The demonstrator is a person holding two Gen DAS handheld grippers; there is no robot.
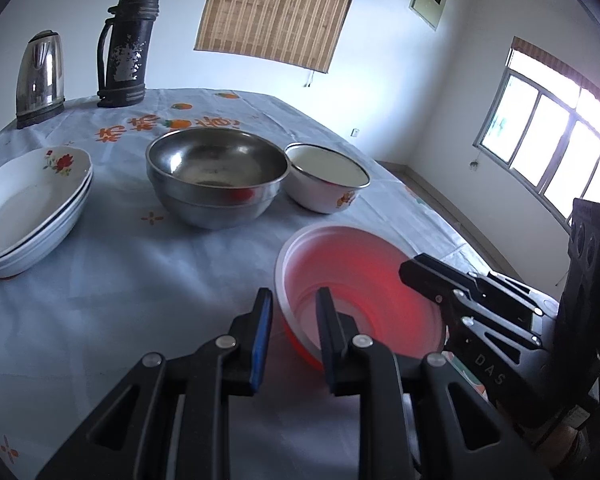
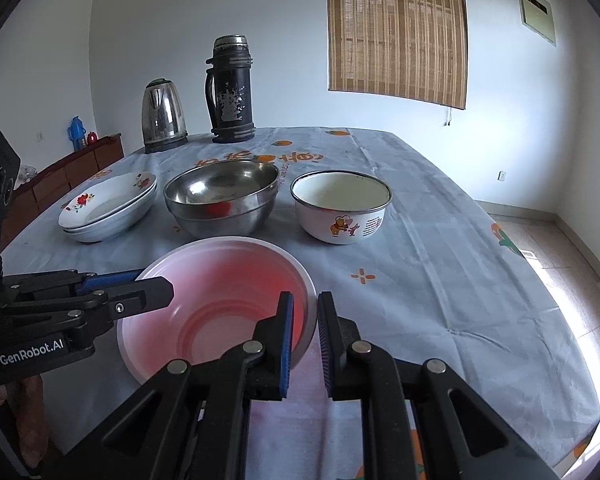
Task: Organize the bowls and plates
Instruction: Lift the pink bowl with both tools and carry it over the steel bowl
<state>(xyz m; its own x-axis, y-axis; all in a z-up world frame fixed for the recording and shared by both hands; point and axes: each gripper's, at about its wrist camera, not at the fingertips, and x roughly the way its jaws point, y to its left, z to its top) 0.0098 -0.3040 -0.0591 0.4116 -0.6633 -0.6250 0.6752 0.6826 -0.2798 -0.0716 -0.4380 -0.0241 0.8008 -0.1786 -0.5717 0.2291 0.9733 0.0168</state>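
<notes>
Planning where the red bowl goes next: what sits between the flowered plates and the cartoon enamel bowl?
The nested steel bowls sit between the stacked flowered plates and the enamel bowl; both wrist views show this row.

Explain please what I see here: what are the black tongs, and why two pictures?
They are two hand-held claws, no robot; a person carries one in each hand. Each picture comes from a camera on one claw, looking along its fingers. The left claw and right claw both pinch the rim of the pink bowl, on opposite sides. On the table behind it stand stacked plates, steel bowls, a white bowl, a kettle and a flask.
</notes>
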